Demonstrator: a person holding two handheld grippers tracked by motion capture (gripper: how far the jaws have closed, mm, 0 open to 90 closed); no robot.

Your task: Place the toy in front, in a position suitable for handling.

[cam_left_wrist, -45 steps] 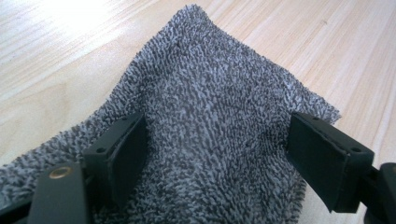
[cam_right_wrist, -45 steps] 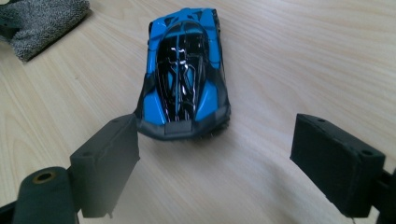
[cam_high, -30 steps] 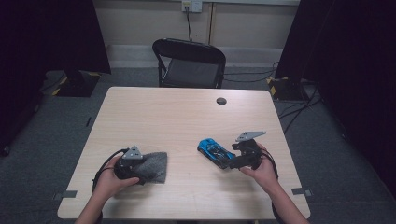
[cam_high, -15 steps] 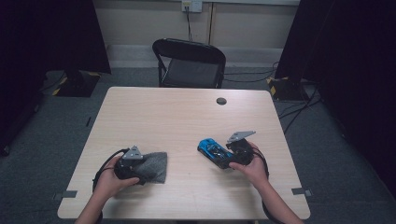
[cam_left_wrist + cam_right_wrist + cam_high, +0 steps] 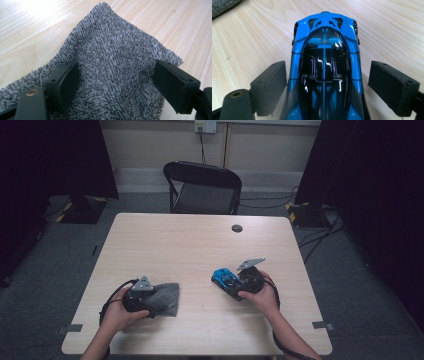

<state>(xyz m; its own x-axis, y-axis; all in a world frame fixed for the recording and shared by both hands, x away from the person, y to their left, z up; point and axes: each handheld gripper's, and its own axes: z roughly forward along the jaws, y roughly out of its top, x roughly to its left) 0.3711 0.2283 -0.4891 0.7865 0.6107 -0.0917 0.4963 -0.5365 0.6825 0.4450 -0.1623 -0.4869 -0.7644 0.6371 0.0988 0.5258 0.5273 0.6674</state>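
A grey terry cloth lies at the front left of the wooden table. My left gripper rests over it. In the left gripper view the cloth humps up between two wide-apart jaws, so this gripper is open. A blue and black toy car sits at the front right. My right gripper is open and straddles the car's rear half. In the right gripper view the car points away; the left jaw is close against its side and the right jaw stands a little off it.
A small black round disc lies near the table's far edge. A black folding chair stands behind the table. Cables run over the floor at the right. The person's hands come in at the front edge.
My right gripper has slid left and slightly forward, so the toy car now sits between its jaws. The left gripper and the cloth have stayed put.
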